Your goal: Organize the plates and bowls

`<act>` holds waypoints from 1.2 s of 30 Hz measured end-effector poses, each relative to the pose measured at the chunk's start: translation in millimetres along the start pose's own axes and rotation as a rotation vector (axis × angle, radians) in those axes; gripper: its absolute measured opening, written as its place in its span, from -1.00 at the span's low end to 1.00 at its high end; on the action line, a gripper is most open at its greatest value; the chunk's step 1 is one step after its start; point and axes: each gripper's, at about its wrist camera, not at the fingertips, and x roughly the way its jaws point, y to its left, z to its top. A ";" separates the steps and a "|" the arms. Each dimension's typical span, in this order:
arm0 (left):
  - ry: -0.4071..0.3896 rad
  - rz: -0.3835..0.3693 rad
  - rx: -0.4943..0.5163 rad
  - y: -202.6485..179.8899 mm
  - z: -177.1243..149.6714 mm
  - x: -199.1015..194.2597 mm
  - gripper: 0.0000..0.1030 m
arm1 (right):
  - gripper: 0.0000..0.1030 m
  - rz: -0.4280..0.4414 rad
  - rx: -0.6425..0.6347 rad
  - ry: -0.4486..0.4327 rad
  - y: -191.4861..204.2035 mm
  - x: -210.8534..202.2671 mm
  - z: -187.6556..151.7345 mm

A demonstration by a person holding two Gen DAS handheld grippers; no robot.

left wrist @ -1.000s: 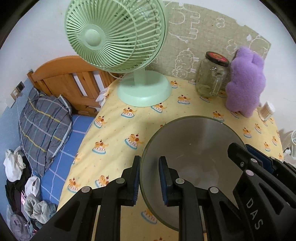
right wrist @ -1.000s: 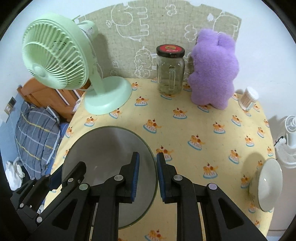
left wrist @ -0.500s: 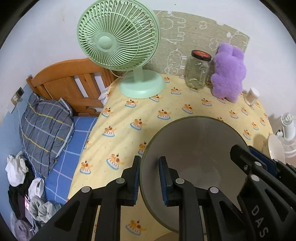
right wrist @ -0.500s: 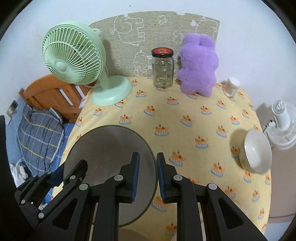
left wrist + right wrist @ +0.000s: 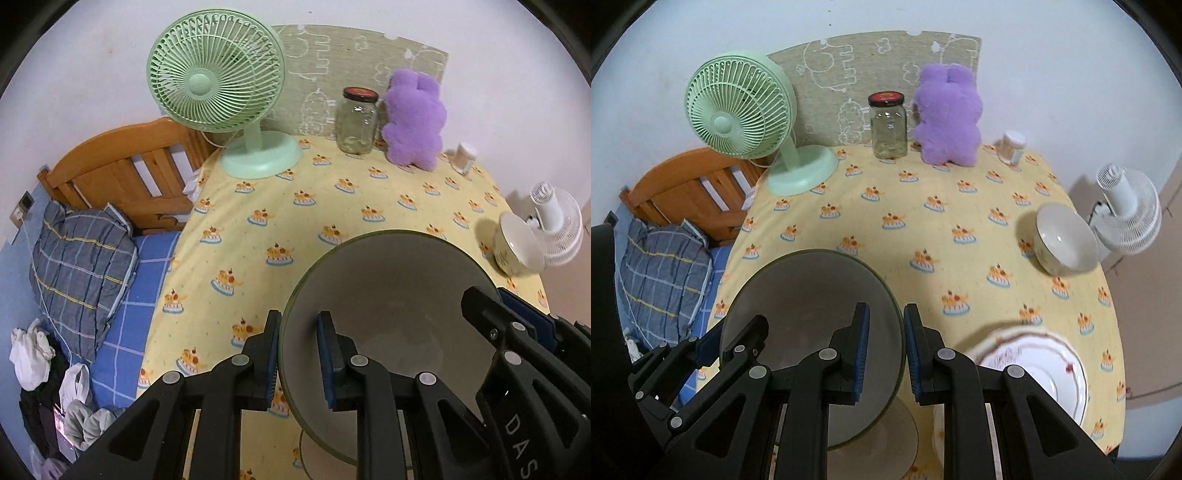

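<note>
A large grey bowl with a green rim hangs tilted above the near part of the yellow tablecloth. My left gripper is shut on the bowl's left rim. My right gripper is shut on its right rim. Each view also shows the other gripper across the bowl. A small white bowl sits at the table's right edge. A white plate with a gold scalloped rim lies at the near right, partly hidden by my right gripper. A beige plate lies under the held bowl.
At the back stand a green fan, a glass jar, a purple plush toy and a small container. A bed with a pillow lies off the table's left edge. A white fan stands beyond the right edge.
Both grippers have drawn back from the fan and jar toward the table's near edge, carrying the grey bowl slightly higher. The white bowl and the plates have come into view.
</note>
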 end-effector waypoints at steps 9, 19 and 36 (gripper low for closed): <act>0.013 -0.036 0.047 -3.8 -28.8 -8.1 -0.68 | -0.56 -0.036 0.039 0.008 -3.4 -12.4 -33.1; 0.037 -0.068 0.072 -12.2 -54.4 -0.5 -0.68 | -0.56 -0.063 0.062 0.051 -14.0 -6.6 -61.4; 0.141 -0.055 0.088 -8.4 -74.0 29.7 -0.68 | -0.56 -0.061 0.065 0.171 -11.9 26.5 -81.1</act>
